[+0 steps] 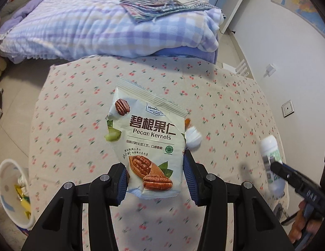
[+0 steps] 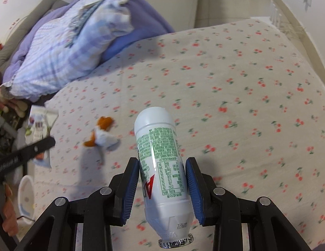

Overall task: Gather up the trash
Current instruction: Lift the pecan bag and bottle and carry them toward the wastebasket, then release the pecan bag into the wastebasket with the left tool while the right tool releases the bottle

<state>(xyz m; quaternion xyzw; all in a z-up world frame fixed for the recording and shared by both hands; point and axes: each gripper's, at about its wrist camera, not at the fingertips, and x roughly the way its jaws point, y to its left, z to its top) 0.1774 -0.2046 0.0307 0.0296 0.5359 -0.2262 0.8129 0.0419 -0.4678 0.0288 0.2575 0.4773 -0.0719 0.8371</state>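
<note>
My left gripper (image 1: 155, 175) is shut on a white pecan kernels wrapper (image 1: 147, 142) and holds it above the cherry-print bed. My right gripper (image 2: 162, 186) is shut on a white drink bottle (image 2: 162, 167) with green print, its foil mouth pointing toward the camera. That bottle also shows at the right of the left wrist view (image 1: 271, 163). A crumpled white tissue with orange peel (image 2: 101, 136) lies on the bed; in the left wrist view the tissue (image 1: 194, 137) peeks out behind the wrapper. A white trash bin (image 1: 13, 192) with wrappers inside stands at the bed's left side.
A folded plaid quilt (image 1: 112, 27) with a stack of cloths (image 1: 162, 6) lies at the far end of the bed. The bed sheet (image 2: 246, 104) spreads wide to the right. A wall with sockets (image 1: 288, 108) runs along the right. The bin also shows at lower left in the right wrist view (image 2: 26, 196).
</note>
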